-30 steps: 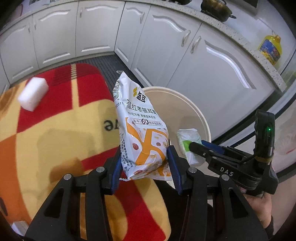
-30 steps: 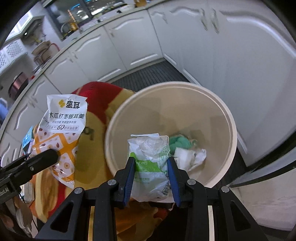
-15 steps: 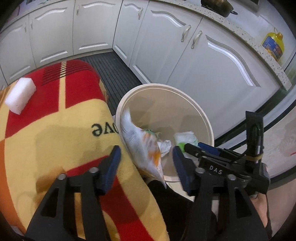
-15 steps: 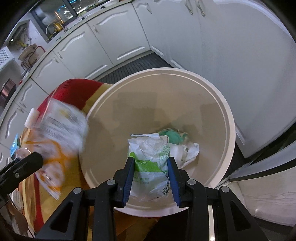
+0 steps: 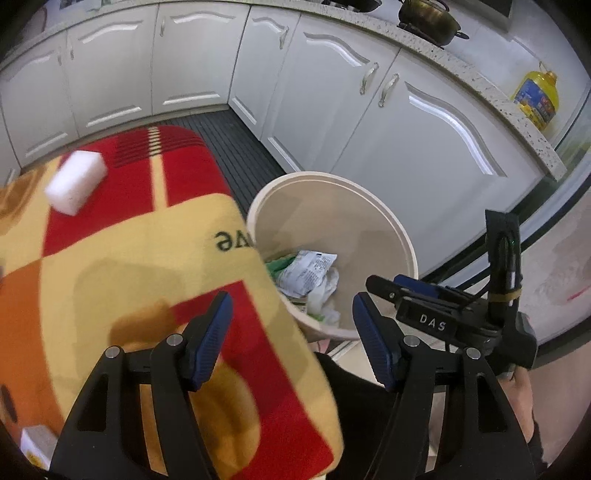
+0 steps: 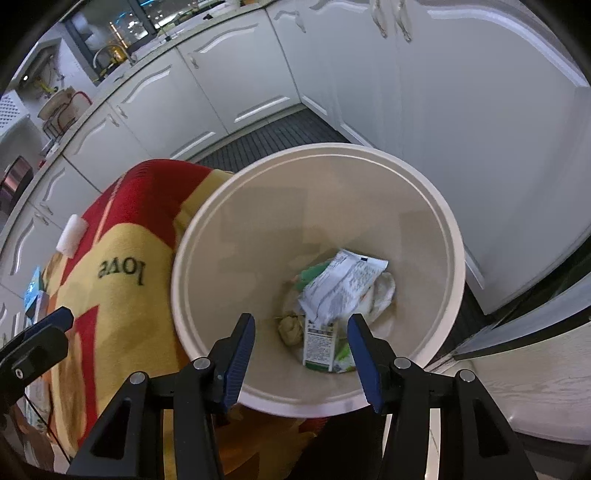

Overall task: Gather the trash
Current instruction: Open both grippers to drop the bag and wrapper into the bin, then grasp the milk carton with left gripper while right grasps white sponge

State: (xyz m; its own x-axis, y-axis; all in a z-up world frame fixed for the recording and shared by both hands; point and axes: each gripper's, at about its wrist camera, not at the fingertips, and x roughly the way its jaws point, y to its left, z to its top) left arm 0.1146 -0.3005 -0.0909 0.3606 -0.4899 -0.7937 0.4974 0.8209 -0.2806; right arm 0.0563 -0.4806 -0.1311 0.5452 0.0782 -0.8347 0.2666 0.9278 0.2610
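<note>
A cream round bin (image 6: 458, 266) stands on the floor beside a red and yellow blanket (image 6: 122, 314). Inside it lie a white printed packet (image 6: 343, 288), a green and white packet (image 6: 321, 347) and a crumpled yellowish wad (image 6: 290, 328). My right gripper (image 6: 301, 336) hangs over the bin's near rim, its jaws opening with nothing between them. My left gripper (image 5: 291, 325) hovers over the blanket's edge and the bin (image 5: 332, 181); its jaws are also opening and hold nothing. The packets (image 5: 308, 271) show in the left wrist view too, with the right gripper (image 5: 391, 286) to their right.
A white foam block (image 5: 75, 182) lies on the blanket (image 5: 110, 258) at the far left. White kitchen cabinets (image 5: 424, 140) curve round behind the bin. A yellow oil bottle (image 5: 535, 99) and a dark pot (image 5: 430, 20) sit on the counter. A person's hand (image 5: 517, 384) holds the right gripper.
Both grippers opened and let go. The orange and white snack bag left the left jaws and the green and white packet left the right jaws; both dropped into the bin.
</note>
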